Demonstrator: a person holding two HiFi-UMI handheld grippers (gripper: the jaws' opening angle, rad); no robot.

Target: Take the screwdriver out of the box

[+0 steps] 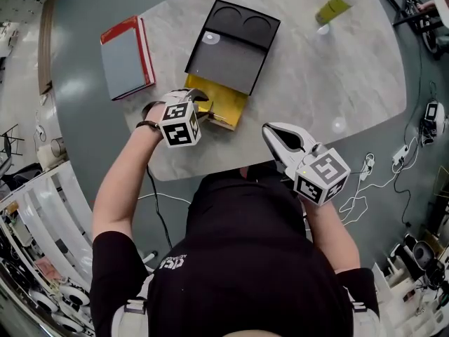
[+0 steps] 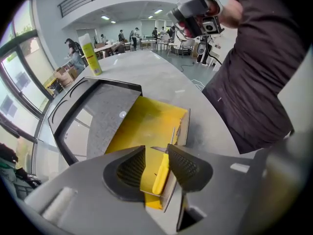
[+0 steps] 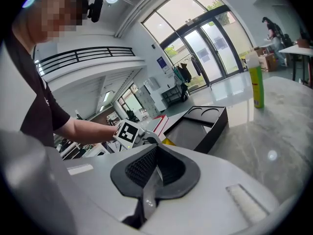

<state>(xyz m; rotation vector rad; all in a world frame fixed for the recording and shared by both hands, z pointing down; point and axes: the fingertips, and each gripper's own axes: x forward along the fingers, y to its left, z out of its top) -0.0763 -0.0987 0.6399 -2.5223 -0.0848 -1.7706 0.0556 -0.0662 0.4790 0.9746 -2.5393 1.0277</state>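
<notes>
Between the spread jaws of left tool (image 2: pixel 156 153): screwdriver (image 2: pixel 161 173), yellow handle, lying inside open yellow box (image 2: pixel 142 121) along its right wall; pads not pressing it. Box rests on surface (image 1: pixel 337 83). Right tool (image 3: pixel 155 150) closed, empty, apart from box.

In the head view the left gripper (image 1: pixel 198 102) covered the 9 o'clock side of the open yellow cardboard box (image 1: pixel 228 107), so the yellow-handled screwdriver (image 2: pixel 161 173) could not be seen there. In the left gripper view the top of its handle was hidden behind the dark ribbed pad (image 2: pixel 188 168) at 3 o'clock, and the box's far end lay under the black plastic tray (image 2: pixel 98 116). The yellow-green bottle (image 1: pixel 337 4), at 1 o'clock on the pale stone-look table (image 1: pixel 337 83), was blurred and its label unreadable.
</notes>
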